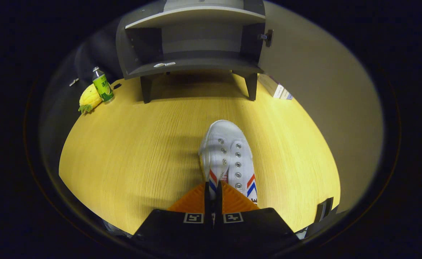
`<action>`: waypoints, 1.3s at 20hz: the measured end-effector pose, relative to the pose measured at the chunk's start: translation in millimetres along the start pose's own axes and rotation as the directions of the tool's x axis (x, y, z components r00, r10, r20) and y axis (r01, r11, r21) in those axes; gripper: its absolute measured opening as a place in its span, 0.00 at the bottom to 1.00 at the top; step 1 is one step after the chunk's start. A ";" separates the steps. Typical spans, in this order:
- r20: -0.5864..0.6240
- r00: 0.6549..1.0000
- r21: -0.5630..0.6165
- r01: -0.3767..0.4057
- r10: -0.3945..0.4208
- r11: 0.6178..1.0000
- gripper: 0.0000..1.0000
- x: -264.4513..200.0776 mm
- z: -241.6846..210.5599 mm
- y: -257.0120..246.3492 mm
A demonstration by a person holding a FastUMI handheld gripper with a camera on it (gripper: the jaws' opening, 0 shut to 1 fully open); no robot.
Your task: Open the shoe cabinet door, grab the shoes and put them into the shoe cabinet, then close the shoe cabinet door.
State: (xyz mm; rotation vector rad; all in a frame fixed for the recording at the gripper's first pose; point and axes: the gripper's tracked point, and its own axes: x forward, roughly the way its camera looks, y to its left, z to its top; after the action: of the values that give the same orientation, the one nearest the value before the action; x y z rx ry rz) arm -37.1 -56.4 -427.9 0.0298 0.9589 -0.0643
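The side wall of a white canvas lace-less sneaker is pinched by the orange ribbed tongs; far beyond, a grey open cabinet is seen on the wood-grain desk, nothing between.

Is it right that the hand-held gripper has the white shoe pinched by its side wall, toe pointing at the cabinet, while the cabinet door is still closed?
Not quite: the cabinet door is open, swung out to the side, baring the shelves of the shoe cabinet, as the gripper view shows. The rest holds: the hand-held gripper pinches the white shoe by its side wall, toe toward the cabinet.
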 end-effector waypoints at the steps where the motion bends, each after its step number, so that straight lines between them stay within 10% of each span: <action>1: 0.022 1.000 -0.010 0.002 -0.001 1.000 0.05 -6.8 7.1 1.2; 13: 0.257 0.965 -0.019 -0.053 0.056 0.998 0.05 -127.4 155.4 42.6; 26: 0.538 0.840 -0.059 -0.034 0.061 0.998 0.05 -187.7 406.5 62.9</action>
State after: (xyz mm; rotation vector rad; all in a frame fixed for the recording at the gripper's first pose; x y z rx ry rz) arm 191.8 -7.7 -41.1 -0.0087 0.3888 -0.0019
